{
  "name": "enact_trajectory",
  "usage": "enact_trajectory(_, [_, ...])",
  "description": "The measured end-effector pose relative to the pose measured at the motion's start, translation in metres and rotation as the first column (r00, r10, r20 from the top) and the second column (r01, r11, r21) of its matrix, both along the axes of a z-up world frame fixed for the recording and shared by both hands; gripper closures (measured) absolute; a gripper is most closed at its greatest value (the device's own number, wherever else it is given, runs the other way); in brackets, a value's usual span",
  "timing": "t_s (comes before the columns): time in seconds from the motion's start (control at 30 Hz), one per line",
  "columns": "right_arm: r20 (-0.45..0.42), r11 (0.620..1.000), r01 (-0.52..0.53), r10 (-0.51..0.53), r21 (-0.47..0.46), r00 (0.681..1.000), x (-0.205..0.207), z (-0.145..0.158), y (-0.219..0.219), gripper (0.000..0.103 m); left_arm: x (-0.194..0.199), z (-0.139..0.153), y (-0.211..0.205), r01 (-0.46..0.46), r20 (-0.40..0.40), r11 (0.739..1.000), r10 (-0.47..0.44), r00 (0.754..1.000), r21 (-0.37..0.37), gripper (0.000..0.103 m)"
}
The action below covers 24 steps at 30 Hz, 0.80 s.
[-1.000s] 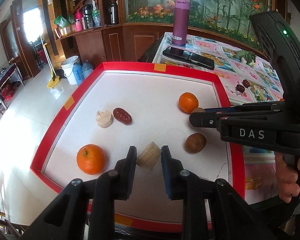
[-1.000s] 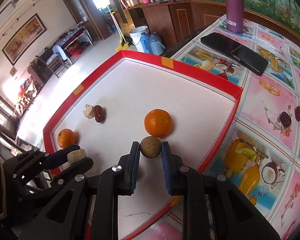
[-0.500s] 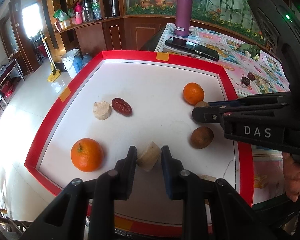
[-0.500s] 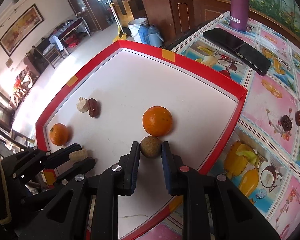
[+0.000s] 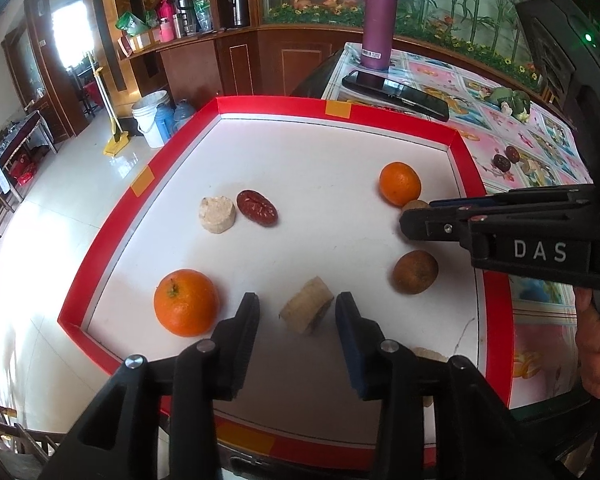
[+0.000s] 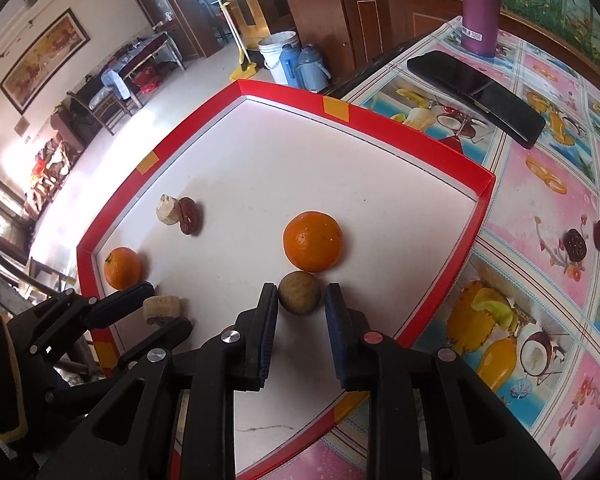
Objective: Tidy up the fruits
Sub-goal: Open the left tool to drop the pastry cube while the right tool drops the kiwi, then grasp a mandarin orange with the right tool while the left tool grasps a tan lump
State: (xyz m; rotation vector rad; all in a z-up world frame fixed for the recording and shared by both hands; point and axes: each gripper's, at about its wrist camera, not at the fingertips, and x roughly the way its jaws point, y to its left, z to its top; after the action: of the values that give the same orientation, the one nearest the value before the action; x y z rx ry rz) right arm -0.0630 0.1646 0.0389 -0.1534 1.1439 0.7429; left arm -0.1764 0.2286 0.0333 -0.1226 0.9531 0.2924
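A red-rimmed white tray (image 5: 100,268) (image 6: 482,200) holds the fruits. My left gripper (image 5: 297,312) is open around a beige chunk (image 5: 306,310) that lies on the tray, also seen in the right wrist view (image 6: 160,309). An orange (image 5: 186,302) sits just left of it. My right gripper (image 6: 301,300) is open, its fingers either side of a brown round fruit (image 6: 300,298) that rests beside a second orange (image 6: 313,241) (image 5: 399,183). Another brown fruit (image 5: 415,272) lies near the tray's right rim. A red date (image 5: 257,213) and a beige piece (image 5: 217,214) lie together at the left.
On the patterned tablecloth right of the tray lie two dark dates (image 6: 588,240), a black phone (image 6: 476,96) and a purple bottle (image 5: 376,24). Past the tray's left rim the floor drops away, with a white bucket (image 5: 150,114).
Both grippers have opened: the left let go of the beige chunk, now lying on the tray, and the right released the brown fruit beside the orange.
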Motion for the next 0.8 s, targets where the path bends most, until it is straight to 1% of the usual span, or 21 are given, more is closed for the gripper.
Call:
enact_trajectory(0.17, [-0.005, 0.998, -0.005, 0.006, 0.059, 1.000, 0.000, 0.009, -0.008, 0.078, 0.001, 0.004, -0.001, 0.001, 0.005, 1.000, -0.001, 1.000, 0.008, 0.055])
enact_trajectory(0.3, [0.001, 0.994, 0.020, -0.020, 0.111, 1.000, 0.003, 0.018, -0.022, 0.078, 0.000, 0.009, 0.000, -0.011, 0.014, 1.000, 0.010, 1.000, 0.015, 0.054])
enact_trajectory(0.4, [0.022, 0.987, 0.059, -0.063, 0.152, 0.998, 0.007, 0.028, -0.040, 0.078, -0.001, 0.015, -0.001, -0.016, 0.027, 1.000, 0.015, 1.000, 0.019, 0.053])
enact_trajectory(0.53, [0.030, 0.977, 0.117, -0.124, 0.177, 0.992, 0.014, 0.035, -0.069, 0.078, 0.002, 0.024, -0.006, -0.007, 0.048, 1.000, 0.006, 0.999, 0.025, 0.051])
enact_trajectory(0.8, [0.007, 0.942, 0.259, -0.267, 0.214, 0.964, 0.028, 0.032, -0.145, 0.078, 0.019, 0.042, -0.040, 0.071, 0.081, 0.996, -0.075, 0.994, 0.053, 0.050])
